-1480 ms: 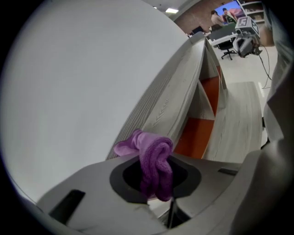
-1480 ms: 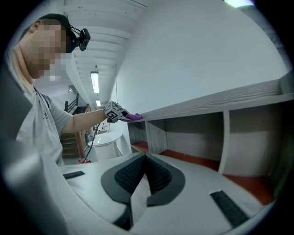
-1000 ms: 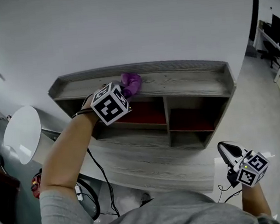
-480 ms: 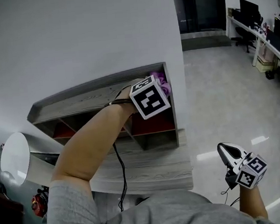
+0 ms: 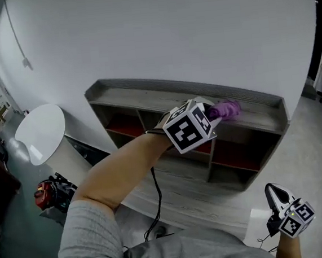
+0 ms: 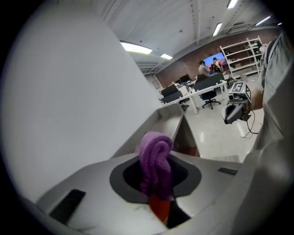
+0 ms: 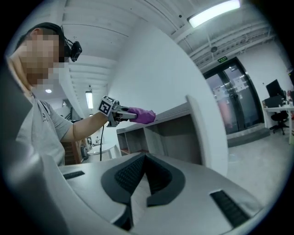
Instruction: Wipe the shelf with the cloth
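The left gripper is clamped shut on the purple cloth, which is held at the shelf's top board, toward its right end. The right gripper is kept down low, well apart, jaws closed on nothing.

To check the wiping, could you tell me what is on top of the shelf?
Only the cloth, gripped by the left gripper, shows on top of the shelf. The board beneath the cloth and gripper is covered, so I cannot see that patch.
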### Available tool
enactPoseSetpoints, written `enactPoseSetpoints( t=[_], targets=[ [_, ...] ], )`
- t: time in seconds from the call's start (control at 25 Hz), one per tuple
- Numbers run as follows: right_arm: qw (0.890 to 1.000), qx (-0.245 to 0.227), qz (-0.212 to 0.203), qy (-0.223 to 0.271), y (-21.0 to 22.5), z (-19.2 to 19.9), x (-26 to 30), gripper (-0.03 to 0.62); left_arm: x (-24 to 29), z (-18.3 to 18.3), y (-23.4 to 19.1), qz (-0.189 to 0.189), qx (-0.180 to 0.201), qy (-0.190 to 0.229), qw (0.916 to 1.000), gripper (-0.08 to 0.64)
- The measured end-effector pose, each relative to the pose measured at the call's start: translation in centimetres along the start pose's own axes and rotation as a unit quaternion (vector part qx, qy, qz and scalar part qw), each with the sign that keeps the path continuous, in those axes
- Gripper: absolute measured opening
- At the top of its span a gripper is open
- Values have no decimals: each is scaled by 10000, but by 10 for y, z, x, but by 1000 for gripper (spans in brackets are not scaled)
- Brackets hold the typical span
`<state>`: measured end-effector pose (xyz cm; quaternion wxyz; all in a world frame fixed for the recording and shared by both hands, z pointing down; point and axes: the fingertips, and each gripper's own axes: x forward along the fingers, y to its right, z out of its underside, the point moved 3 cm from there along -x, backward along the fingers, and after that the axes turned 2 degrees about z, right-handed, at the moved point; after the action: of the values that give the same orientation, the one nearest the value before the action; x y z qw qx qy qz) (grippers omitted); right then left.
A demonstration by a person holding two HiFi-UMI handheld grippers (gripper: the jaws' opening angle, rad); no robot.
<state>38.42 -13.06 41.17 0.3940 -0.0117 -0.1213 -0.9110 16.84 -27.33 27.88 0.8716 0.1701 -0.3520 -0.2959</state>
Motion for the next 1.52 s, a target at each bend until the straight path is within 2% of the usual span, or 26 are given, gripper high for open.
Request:
enactPoseSetpoints(
  t=[0.2,0.32,0.4,0.52,0.64,0.68,0.76,0.84,0.88,0.96,1.12,1.28,1.4,1.44,1.48,1.52],
  targets=[
    [9970,-465,-602,-105,-105,-12,152,20,-136,166,-96,-888,-396,-251,9949,81],
    [9954,-493,-805,-185,-169,-12,233,20,-215,261,-165,-1408,-494,-720,9862,81],
    [9945,-510,-879,-261,-202,-12,275,20,-256,306,-211,-1729,-358,-1047,9787,81],
    [9942,-499,-865,-398,-237,-7,312,20,-277,351,-266,-1901,230,-1699,9667,81],
    [9946,-536,-726,-508,-253,-4,328,20,-258,378,-302,-1643,862,-2461,9513,83],
    [9948,-540,-689,-521,-254,-5,333,20,-251,388,-313,-1536,1040,-2780,9425,83],
    [9954,-526,-600,-534,-256,-6,338,20,-238,407,-334,-1435,1422,-3385,9190,83],
    [9963,-475,-467,-537,-256,-5,336,20,-225,420,-352,-1487,1767,-3752,8977,83],
    [9968,-440,-400,-531,-255,-5,335,20,-219,424,-357,-1487,1857,-3849,8918,83],
    [9976,-372,-301,-505,-253,-4,334,20,-213,428,-358,-1324,1877,-3985,8879,81],
    [9977,-371,-287,-487,-252,-4,342,20,-220,434,-339,-625,1799,-4195,8875,91],
    [9975,-381,-369,-469,-256,-4,353,20,-247,434,-302,45,2026,-4400,8748,89],
    [9970,-389,-462,-491,-262,-4,361,20,-273,437,-270,618,2026,-4449,8702,87],
    [9968,-387,-490,-501,-264,-3,363,20,-281,439,-261,732,1988,-4411,8721,87],
    [9967,-385,-507,-510,-265,-2,365,20,-288,439,-256,774,1913,-4307,8786,87],
    [9966,-385,-512,-515,-265,-2,366,20,-293,436,-253,757,1764,-4114,8910,87]
  ],
)
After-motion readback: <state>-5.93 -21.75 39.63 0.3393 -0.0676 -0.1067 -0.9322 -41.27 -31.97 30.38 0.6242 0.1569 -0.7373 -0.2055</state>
